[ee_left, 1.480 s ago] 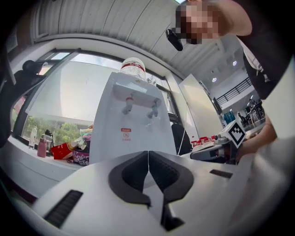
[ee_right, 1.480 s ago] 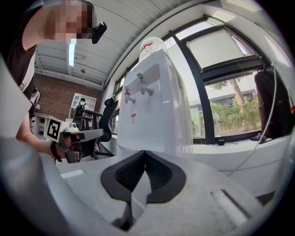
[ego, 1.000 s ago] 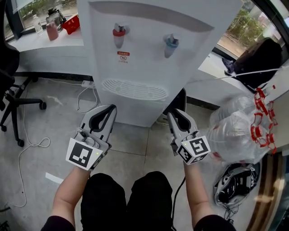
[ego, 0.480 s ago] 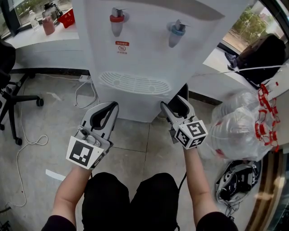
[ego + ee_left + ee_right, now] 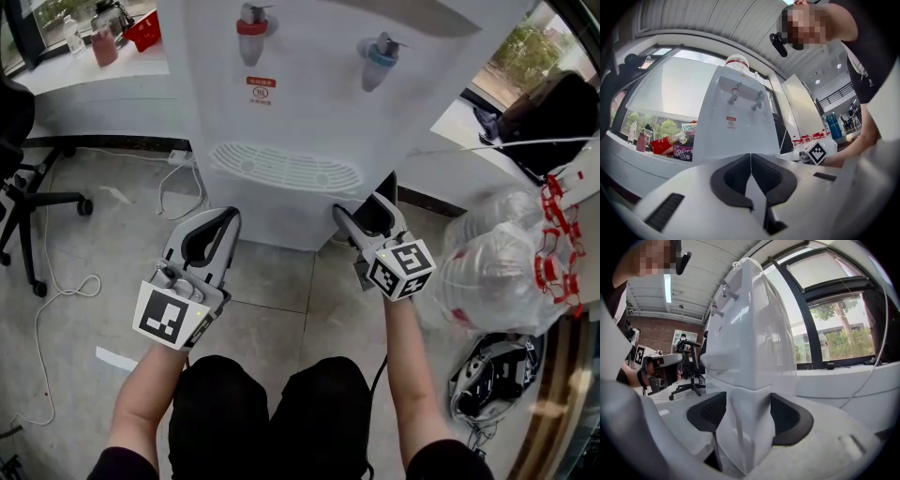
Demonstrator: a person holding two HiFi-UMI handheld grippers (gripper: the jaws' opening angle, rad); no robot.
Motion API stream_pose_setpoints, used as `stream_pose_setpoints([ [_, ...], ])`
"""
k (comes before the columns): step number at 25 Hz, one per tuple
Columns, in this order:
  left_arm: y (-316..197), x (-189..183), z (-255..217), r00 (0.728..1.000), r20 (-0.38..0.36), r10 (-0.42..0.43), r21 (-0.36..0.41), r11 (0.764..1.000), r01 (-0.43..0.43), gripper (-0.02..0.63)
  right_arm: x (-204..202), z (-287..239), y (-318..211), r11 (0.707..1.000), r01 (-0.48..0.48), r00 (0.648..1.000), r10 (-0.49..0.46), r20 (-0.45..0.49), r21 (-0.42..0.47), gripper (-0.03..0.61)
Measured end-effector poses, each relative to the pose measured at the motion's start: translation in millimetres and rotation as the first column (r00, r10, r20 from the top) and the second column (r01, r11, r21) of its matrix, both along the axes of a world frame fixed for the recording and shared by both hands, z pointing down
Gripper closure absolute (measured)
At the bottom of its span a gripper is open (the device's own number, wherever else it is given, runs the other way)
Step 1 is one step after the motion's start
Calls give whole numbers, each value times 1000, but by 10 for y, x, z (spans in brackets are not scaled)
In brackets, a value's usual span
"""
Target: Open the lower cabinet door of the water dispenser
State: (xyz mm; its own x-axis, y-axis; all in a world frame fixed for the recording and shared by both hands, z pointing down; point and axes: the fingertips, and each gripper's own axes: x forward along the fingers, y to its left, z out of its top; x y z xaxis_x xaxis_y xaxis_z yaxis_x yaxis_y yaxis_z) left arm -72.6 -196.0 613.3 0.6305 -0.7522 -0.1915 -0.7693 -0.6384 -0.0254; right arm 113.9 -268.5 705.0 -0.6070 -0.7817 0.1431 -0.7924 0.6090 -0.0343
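The white water dispenser (image 5: 309, 94) stands straight ahead, with a red tap (image 5: 251, 23), a blue tap (image 5: 378, 52) and a drip grille (image 5: 281, 171). Its lower cabinet door (image 5: 272, 220) is shut. My right gripper (image 5: 359, 210) is at the cabinet's lower right corner, its jaws opening wide. In the right gripper view, that corner edge of the door (image 5: 745, 427) stands between the jaws of the right gripper (image 5: 749, 408); I see no pressing grip. My left gripper (image 5: 228, 217) hovers just before the door's left part, shut and empty; in its own view the left gripper (image 5: 750, 157) has its pads touching.
An office chair (image 5: 28, 202) and a loose cable (image 5: 56, 300) lie on the floor at left, and a power strip (image 5: 178, 157) sits by the dispenser's left foot. Clear plastic bags of bottles (image 5: 497, 272) crowd the right. A dark bag (image 5: 487, 380) lies below them.
My right gripper has moved forward and down to the cabinet's right corner, and its jaws have spread from nearly shut to wide. The left gripper has stayed put.
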Motion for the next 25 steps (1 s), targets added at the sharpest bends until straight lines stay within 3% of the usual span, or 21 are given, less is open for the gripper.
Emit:
stream_pose_setpoints([
  [12,-2,-19,51,1000,-4,-7,-15,1000,7,603,21,14,287,1000,28,1000,-28,-2,-2,334],
  [18,30,-113,60,999,23,-29,-6,1000,29,603,-32,13,590,993,109,994,-108,20,-42,350],
  [25,77,-103,4,999,40,-29,-2,1000,30,603,-154,3,954,978,203,978,-205,-30,-57,375],
])
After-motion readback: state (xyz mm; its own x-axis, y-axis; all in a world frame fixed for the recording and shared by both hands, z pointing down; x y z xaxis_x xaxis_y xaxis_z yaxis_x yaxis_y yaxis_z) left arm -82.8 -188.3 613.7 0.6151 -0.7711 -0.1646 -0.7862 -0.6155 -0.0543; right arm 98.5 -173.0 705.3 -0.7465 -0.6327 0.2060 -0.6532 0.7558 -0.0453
